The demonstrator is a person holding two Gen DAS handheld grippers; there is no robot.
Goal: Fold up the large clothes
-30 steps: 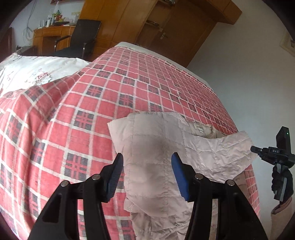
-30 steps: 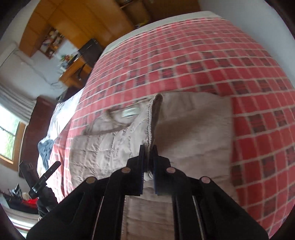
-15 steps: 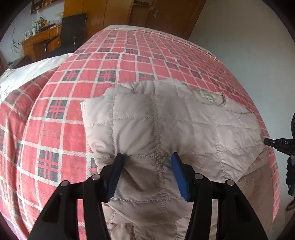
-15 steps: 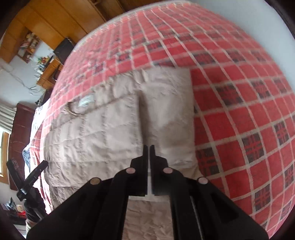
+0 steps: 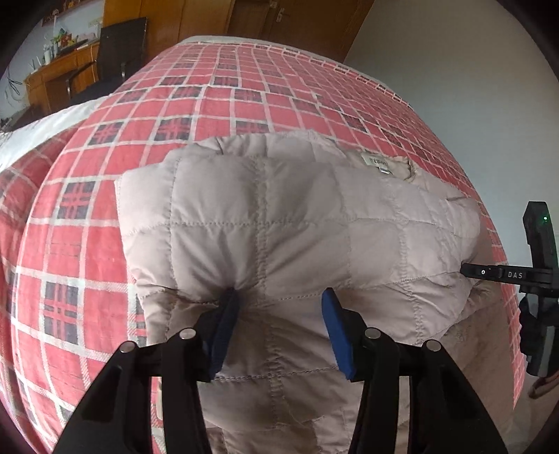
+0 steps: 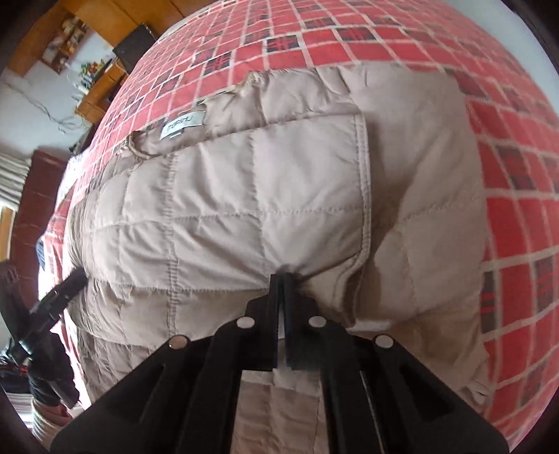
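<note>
A beige quilted jacket (image 5: 286, 216) lies folded on the red plaid bedspread (image 5: 195, 97), its collar label (image 6: 183, 125) facing up. My left gripper (image 5: 279, 300) is open, and its blue pads (image 5: 333, 324) straddle a puffy fold at the jacket's near edge. The left pad is partly tucked under that fold. My right gripper (image 6: 283, 279) is shut on the hem of the folded-over panel of the jacket (image 6: 244, 195), low against the cloth. Each gripper shows at the edge of the other's view, the right gripper (image 5: 503, 274) and the left gripper (image 6: 63, 293).
The bed (image 6: 384, 31) fills both views, with a white wall (image 5: 454, 59) along its right side. Beyond its far end stand wooden wardrobes (image 5: 216, 17), a desk (image 5: 49, 80) and a black chair (image 5: 118, 42). A white sheet (image 5: 42, 129) lies at the bed's left.
The right gripper carried the raised jacket flap over and down, so it now lies flat on the jacket. The left gripper moved in close over the near edge, staying open.
</note>
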